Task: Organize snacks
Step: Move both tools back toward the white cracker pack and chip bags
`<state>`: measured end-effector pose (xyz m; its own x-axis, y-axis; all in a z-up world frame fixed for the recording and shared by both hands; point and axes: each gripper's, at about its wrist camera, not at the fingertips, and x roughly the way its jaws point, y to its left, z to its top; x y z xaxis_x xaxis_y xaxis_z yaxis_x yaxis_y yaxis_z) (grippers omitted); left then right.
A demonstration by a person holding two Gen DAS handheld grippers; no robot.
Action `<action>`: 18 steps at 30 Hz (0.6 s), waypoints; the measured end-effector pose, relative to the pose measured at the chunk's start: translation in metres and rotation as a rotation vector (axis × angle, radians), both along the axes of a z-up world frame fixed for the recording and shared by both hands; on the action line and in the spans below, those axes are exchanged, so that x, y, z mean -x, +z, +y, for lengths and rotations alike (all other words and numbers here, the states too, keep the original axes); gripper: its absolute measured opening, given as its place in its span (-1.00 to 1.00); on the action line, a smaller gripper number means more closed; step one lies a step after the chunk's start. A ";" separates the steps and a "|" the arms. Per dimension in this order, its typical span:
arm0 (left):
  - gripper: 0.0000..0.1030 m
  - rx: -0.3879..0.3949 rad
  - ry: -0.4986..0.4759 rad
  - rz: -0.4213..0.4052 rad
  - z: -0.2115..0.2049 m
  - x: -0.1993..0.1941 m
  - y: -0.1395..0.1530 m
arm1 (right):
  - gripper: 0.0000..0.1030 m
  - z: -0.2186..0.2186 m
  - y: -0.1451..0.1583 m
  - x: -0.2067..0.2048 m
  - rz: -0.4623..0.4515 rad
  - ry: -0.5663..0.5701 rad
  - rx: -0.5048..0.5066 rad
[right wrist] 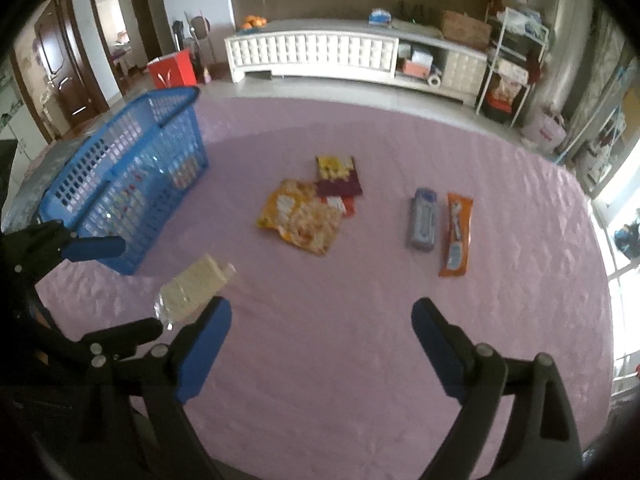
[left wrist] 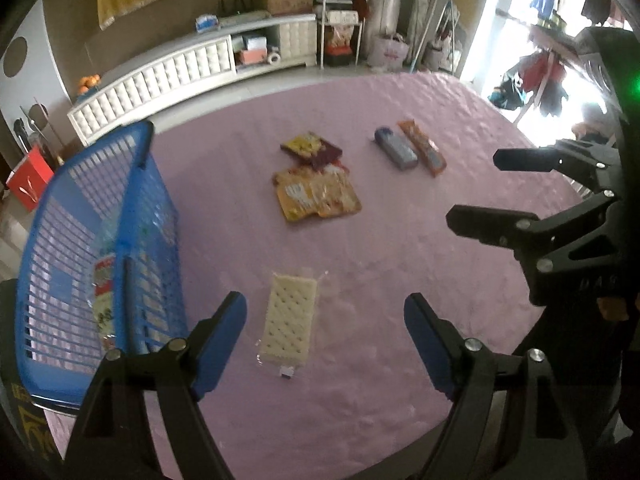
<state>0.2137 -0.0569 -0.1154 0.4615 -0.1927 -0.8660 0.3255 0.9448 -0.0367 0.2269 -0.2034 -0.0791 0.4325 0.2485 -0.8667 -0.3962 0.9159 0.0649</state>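
Note:
A clear pack of white crackers [left wrist: 289, 319] lies on the pink cloth between the open fingers of my left gripper [left wrist: 325, 320], which is just above it; it also shows in the right wrist view [right wrist: 193, 289]. A blue basket [left wrist: 100, 248] stands to the left with a snack pack inside [left wrist: 105, 300]; the basket also shows in the right wrist view [right wrist: 128, 176]. Further out lie a yellow bag [right wrist: 301, 216], a dark purple-yellow pack [right wrist: 338, 176], a grey-blue bar [right wrist: 423, 220] and an orange bar [right wrist: 456, 234]. My right gripper [right wrist: 322, 328] is open and empty over bare cloth.
The pink-covered table [right wrist: 360, 360] has its far edge toward a white cabinet [right wrist: 320, 54]. A red box [right wrist: 172, 68] stands on the floor behind the basket. My right gripper also shows at the right of the left wrist view [left wrist: 472, 188].

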 end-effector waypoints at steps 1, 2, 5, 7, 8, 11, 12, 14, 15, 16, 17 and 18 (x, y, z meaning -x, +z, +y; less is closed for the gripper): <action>0.54 -0.004 -0.005 0.018 -0.001 -0.002 -0.008 | 0.83 -0.002 -0.006 -0.001 0.013 -0.003 -0.001; 0.54 -0.009 -0.009 0.032 -0.001 -0.002 -0.014 | 0.83 -0.003 -0.010 -0.002 0.022 -0.002 -0.002; 0.54 -0.042 -0.006 0.072 -0.003 -0.005 -0.039 | 0.83 -0.003 -0.023 -0.004 0.045 0.008 0.005; 0.54 -0.047 0.001 0.095 0.000 -0.009 -0.053 | 0.83 -0.002 -0.033 -0.004 0.058 0.017 0.018; 0.54 -0.045 0.004 0.103 0.001 -0.010 -0.057 | 0.83 -0.001 -0.038 -0.005 0.067 0.021 0.022; 0.54 -0.045 0.015 0.124 0.006 -0.018 -0.070 | 0.83 0.002 -0.046 -0.006 0.085 0.027 0.020; 0.54 -0.042 0.017 0.132 0.007 -0.021 -0.074 | 0.83 0.003 -0.049 -0.007 0.089 0.027 0.019; 0.54 -0.043 0.026 0.148 0.011 -0.027 -0.082 | 0.83 0.005 -0.053 -0.009 0.094 0.028 0.020; 0.54 -0.053 0.030 0.152 0.012 -0.030 -0.087 | 0.83 0.006 -0.055 -0.009 0.095 0.032 0.021; 0.54 -0.065 0.032 0.156 0.012 -0.032 -0.093 | 0.83 0.006 -0.056 -0.009 0.096 0.038 0.020; 0.54 -0.074 0.036 0.160 0.014 -0.033 -0.098 | 0.83 0.007 -0.058 -0.011 0.096 0.042 0.021; 0.54 -0.072 0.039 0.167 0.015 -0.034 -0.103 | 0.83 0.008 -0.060 -0.011 0.098 0.044 0.024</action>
